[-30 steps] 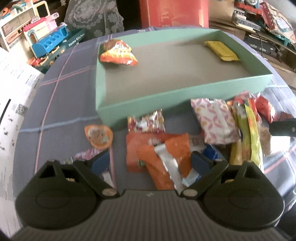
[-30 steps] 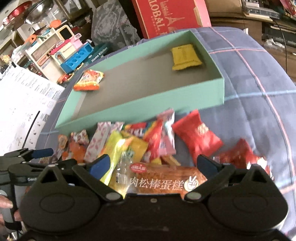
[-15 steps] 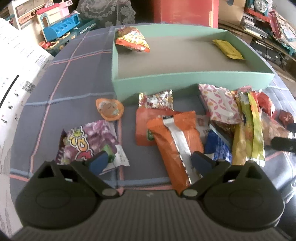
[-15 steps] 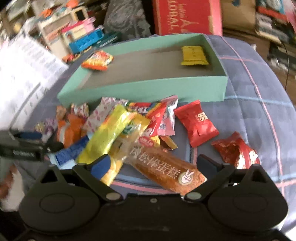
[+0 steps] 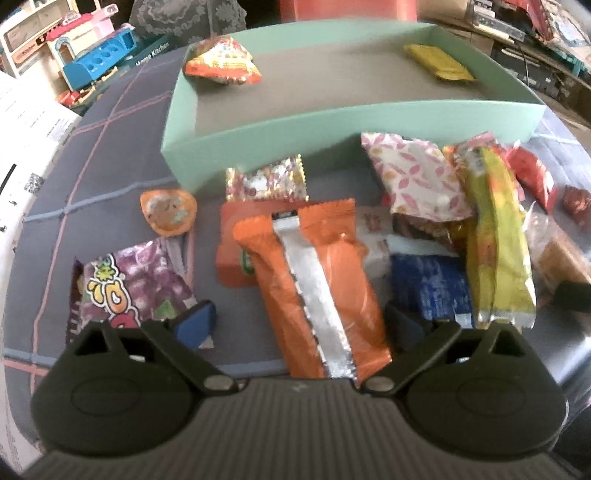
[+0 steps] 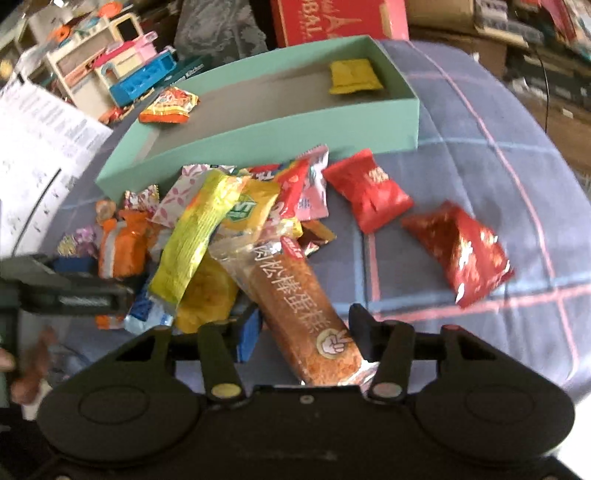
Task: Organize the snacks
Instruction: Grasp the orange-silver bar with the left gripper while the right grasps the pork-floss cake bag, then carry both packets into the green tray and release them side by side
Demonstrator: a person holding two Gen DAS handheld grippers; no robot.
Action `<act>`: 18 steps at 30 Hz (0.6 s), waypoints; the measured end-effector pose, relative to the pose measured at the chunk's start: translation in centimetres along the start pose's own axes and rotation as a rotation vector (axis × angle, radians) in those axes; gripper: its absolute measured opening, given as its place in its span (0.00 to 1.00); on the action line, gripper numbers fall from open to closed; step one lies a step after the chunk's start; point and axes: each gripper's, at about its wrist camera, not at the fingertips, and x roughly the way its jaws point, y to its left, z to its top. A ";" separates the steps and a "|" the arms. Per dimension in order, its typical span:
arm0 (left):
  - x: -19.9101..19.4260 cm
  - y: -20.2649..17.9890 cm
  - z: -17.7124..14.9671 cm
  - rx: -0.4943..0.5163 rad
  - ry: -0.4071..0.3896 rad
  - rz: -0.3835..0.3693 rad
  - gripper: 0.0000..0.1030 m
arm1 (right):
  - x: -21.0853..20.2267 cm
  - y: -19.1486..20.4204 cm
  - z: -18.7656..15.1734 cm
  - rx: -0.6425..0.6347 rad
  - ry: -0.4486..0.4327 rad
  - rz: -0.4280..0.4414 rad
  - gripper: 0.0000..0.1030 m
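Barely begun: teal box [image 5: 332,125] holds only orange snack bag [image 5: 221,61] and yellow packet [image 5: 437,66]; pile outside. Right gripper [image 6: 304,328] closing around meat-floss cake bar [image 6: 295,295], contact unclear. Left gripper [image 5: 299,321] apart, straddling orange wafer pack [image 5: 317,280].

Table [image 6: 517,155] has a dark blue-grey cloth with thin pink and light-blue grid lines. Behind it, left: toy kitchen set [image 6: 110,62] in white, pink and blue, plus its "Home Kitchen" box [image 5: 147,55]. Printed white sheet [image 6: 40,140] at far left edge. Grey lace-pattern cloth [image 6: 221,22] and red box [image 6: 332,18] at back centre. Right: cluttered shelves [image 5: 535,40], blurred. Soft daylight, dim corners.
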 end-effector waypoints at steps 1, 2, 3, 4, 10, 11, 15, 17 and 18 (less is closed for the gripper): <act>0.0 0.3 0.0 -0.013 0.005 0.000 0.97 | 0.1 0.0 0.0 -0.003 -0.001 -0.004 0.49; -0.1 0.7 0.0 -0.025 0.006 0.002 0.96 | 0.1 0.0 0.0 -0.013 -0.002 -0.012 0.49; -0.2 1.3 0.0 -0.036 0.003 0.007 0.96 | 0.2 0.0 0.0 -0.025 -0.001 -0.027 0.49; -0.4 1.7 -0.1 -0.043 -0.001 0.012 0.96 | 0.3 0.0 0.0 -0.037 0.001 -0.033 0.49; -1.2 2.7 -1.0 -0.045 -0.001 0.000 0.80 | 0.8 0.6 -0.1 -0.108 -0.001 -0.040 0.49; -1.2 2.5 -1.2 -0.035 -0.002 -0.012 0.61 | 0.9 0.8 -0.2 -0.117 -0.006 -0.043 0.42; -2.3 1.5 -1.2 0.017 -0.043 -0.039 0.50 | 0.4 0.4 0.1 -0.081 -0.006 -0.035 0.39; -2.9 1.2 -1.1 0.026 -0.051 -0.063 0.50 | -0.2 -0.2 0.2 -0.055 -0.014 -0.031 0.38; -3.3 1.3 -1.0 0.023 -0.057 -0.077 0.50 | -0.6 -0.7 0.4 -0.038 -0.020 -0.028 0.38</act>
